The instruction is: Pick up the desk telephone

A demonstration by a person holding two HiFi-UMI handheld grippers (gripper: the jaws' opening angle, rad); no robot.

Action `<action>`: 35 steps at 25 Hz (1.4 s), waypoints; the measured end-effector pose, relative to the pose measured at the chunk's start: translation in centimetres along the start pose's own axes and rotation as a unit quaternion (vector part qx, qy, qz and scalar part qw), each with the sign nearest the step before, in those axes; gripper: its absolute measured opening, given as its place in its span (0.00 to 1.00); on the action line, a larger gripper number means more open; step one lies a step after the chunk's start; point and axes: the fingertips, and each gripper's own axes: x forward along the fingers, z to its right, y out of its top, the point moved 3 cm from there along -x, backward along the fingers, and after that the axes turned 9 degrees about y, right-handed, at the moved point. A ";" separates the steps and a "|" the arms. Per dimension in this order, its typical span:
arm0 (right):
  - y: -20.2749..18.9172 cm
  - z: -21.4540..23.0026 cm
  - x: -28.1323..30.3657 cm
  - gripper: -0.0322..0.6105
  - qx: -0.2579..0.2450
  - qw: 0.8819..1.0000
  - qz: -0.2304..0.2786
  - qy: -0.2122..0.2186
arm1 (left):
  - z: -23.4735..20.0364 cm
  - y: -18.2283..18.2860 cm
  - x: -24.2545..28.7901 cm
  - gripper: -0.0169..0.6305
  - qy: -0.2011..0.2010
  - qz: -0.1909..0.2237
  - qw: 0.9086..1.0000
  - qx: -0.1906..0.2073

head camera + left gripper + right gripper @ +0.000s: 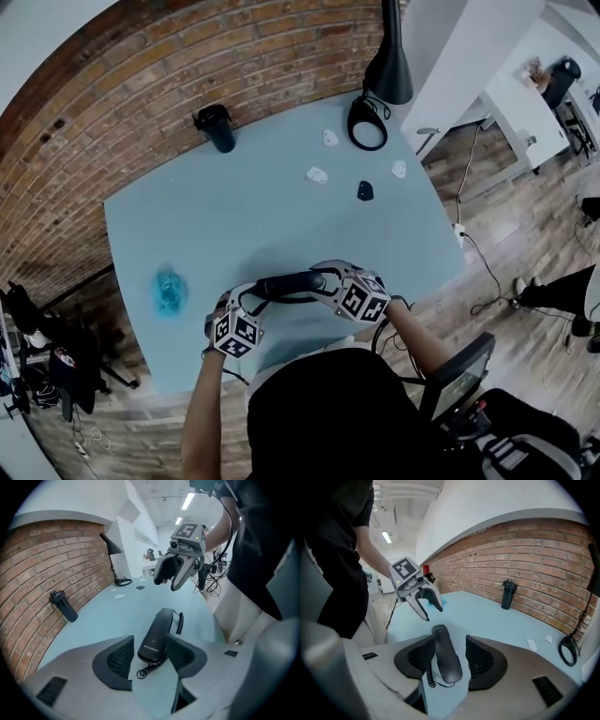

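Head view: a black telephone handset [291, 283] lies on the near part of the pale blue desk [281, 202], one end inside the open left tongs [149, 648], the other inside the open right tongs [449, 645], neither squeezing it; probably light, stiff, smooth, best pinched across its narrow sides.

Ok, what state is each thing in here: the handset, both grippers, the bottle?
Handset: lying on the table, not lifted.
Left gripper: open, one end of the handset between its jaws.
Right gripper: open, the other end between its jaws.
Bottle: standing upright.
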 end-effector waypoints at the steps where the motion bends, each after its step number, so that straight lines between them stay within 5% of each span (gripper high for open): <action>1: -0.4 -0.2 0.5 0.33 -0.004 1.000 -0.011 0.006 | -0.1 -0.2 0.4 0.38 -0.007 -0.007 1.000 0.000; 10: -4.3 0.2 3.4 0.54 -0.039 0.992 -0.109 0.041 | -0.1 -1.9 3.0 0.54 -0.055 -0.054 0.996 0.035; 32: -9.1 1.1 7.2 0.54 0.013 0.982 -0.166 0.087 | 1.2 -3.8 5.8 0.56 -0.117 -0.104 0.987 0.036; 35: -9.5 1.0 7.5 0.54 0.007 0.981 -0.172 0.090 | 1.1 -3.9 6.1 0.49 -0.109 -0.105 0.987 0.051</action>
